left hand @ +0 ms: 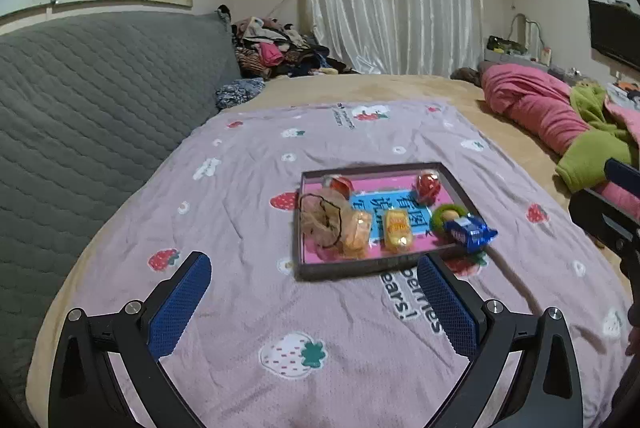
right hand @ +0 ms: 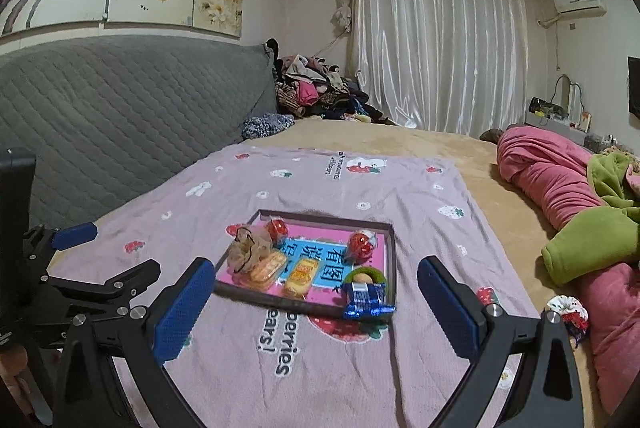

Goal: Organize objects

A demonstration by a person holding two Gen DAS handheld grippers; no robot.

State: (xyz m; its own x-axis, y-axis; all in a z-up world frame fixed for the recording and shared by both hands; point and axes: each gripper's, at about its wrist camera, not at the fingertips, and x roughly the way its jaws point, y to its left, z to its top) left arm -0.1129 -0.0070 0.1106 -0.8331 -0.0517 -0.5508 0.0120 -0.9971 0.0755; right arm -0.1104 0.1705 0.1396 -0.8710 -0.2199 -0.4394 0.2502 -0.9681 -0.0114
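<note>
both grippers are held wide open and empty above the lilac strawberry blanket (left hand: 248,308): left gripper (left hand: 316,288), right gripper (right hand: 316,292). nothing is touched by the blue pads (right hand: 186,308). the blue candy wrapper (right hand: 366,302) is draped over the shallow tray (right hand: 394,260) near corner.

Shallow dark tray (left hand: 372,264) of wrapped snacks (left hand: 397,230) on lilac blanket.

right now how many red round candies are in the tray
2. One red candy sits at the tray's far left corner beside the beige hair scrunchie; the other red candy is at the far right. Others might hide under the scrunchie.
</note>
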